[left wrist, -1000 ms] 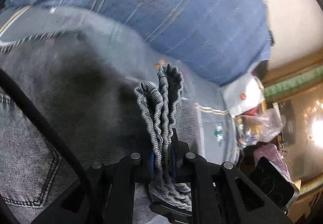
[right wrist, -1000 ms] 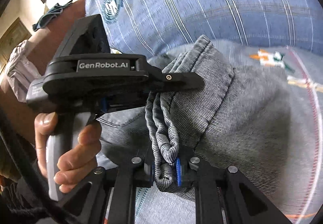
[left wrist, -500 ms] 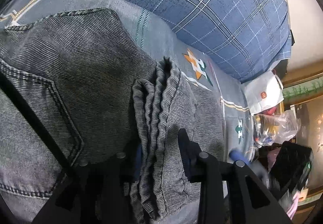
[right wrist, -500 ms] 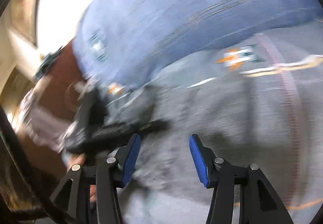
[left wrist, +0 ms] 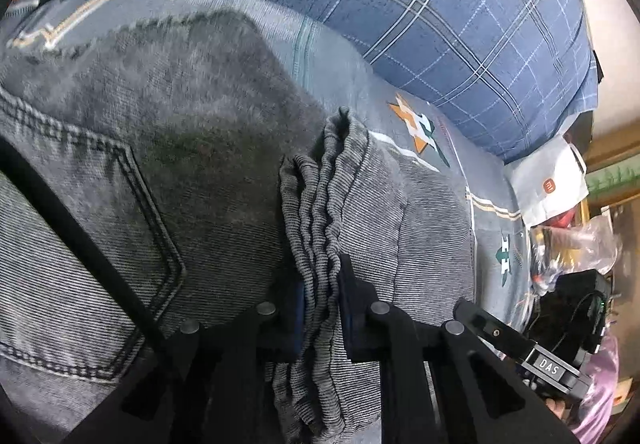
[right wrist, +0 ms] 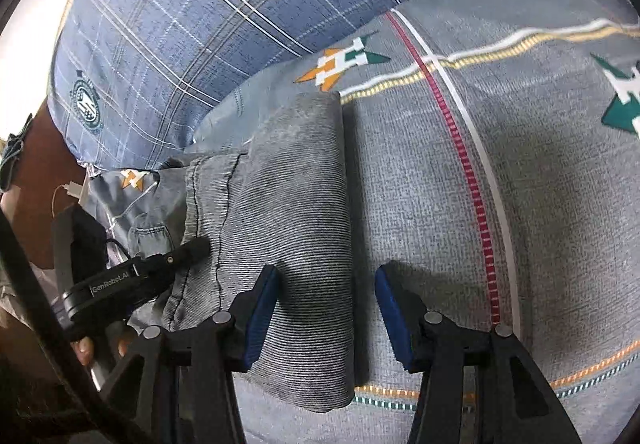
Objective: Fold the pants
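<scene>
The grey denim pants (left wrist: pixel 192 164) lie folded on the bed, back pocket showing at the left. My left gripper (left wrist: pixel 322 284) is closing, its pads pressing on the bunched hem edges (left wrist: pixel 320 212) that stand up between them. In the right wrist view the folded pants (right wrist: pixel 292 204) form a long strip. My right gripper (right wrist: pixel 326 308) hovers over the strip's right folded edge, which lies in the gap. Its jaws are closing, with the blue pads (right wrist: pixel 262 308) still off the cloth. The left gripper (right wrist: pixel 132 276) shows at the far left, held by a hand (right wrist: pixel 84 352).
A blue plaid pillow (left wrist: pixel 400 4) fills the back. The grey patterned bedsheet (right wrist: pixel 540 204) stretches to the right of the pants. A white bag (left wrist: pixel 548 184) and plastic bags (left wrist: pixel 576 244) crowd the bed's edge. Brown wood (right wrist: pixel 36 164) stands at the left.
My right gripper let go of the bunched edge, opened and moved right along the folded strip. My left gripper loosened briefly, then closed again on the bunched edges.
</scene>
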Demonstrator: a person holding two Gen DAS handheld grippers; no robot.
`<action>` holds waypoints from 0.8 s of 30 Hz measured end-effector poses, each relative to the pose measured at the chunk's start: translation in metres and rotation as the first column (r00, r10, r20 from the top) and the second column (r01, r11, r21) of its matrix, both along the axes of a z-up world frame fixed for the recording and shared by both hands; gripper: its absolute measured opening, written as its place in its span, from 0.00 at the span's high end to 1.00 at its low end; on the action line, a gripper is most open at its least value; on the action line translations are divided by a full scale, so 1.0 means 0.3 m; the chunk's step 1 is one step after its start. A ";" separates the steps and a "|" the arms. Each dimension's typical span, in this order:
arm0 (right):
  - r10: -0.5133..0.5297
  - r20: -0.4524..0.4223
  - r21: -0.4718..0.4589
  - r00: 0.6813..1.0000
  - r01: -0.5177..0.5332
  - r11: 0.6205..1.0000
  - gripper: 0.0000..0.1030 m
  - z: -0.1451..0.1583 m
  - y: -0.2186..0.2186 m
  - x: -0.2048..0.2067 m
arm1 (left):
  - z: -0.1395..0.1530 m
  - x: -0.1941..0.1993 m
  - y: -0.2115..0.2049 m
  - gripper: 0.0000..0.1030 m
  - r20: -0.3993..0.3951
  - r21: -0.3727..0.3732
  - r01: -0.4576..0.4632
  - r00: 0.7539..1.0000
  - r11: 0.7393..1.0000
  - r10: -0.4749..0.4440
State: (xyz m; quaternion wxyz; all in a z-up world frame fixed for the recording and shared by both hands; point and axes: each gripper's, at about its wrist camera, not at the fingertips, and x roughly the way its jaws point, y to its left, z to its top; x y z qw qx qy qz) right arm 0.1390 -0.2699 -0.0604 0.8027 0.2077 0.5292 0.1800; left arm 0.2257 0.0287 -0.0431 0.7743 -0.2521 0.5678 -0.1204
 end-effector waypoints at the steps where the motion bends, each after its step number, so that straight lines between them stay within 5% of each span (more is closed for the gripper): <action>1: 0.011 0.000 -0.001 1.000 -0.011 1.000 0.54 -0.007 0.002 0.004 | 0.000 -0.005 0.002 0.86 0.000 0.009 -0.007 1.000 1.000 0.007; 10: 0.036 0.004 -0.029 0.999 -0.035 0.999 0.59 -0.024 0.051 0.009 | 0.005 -0.028 -0.031 0.82 0.013 0.058 -0.041 0.999 0.997 0.041; 11: 0.048 0.014 -0.040 0.999 -0.047 0.998 0.76 -0.023 0.064 0.008 | 0.013 -0.031 -0.026 0.77 0.019 0.057 -0.054 0.998 0.997 0.053; 16: 0.070 0.066 -0.047 0.995 -0.067 0.997 0.90 0.034 0.067 -0.016 | 0.160 -0.076 0.001 0.43 0.167 0.149 -0.067 0.985 0.987 0.041; 24: 0.074 0.225 -0.236 0.971 -0.020 0.971 0.93 0.213 0.036 -0.073 | 0.287 -0.143 0.170 0.42 0.224 0.052 -0.174 0.962 0.983 0.159</action>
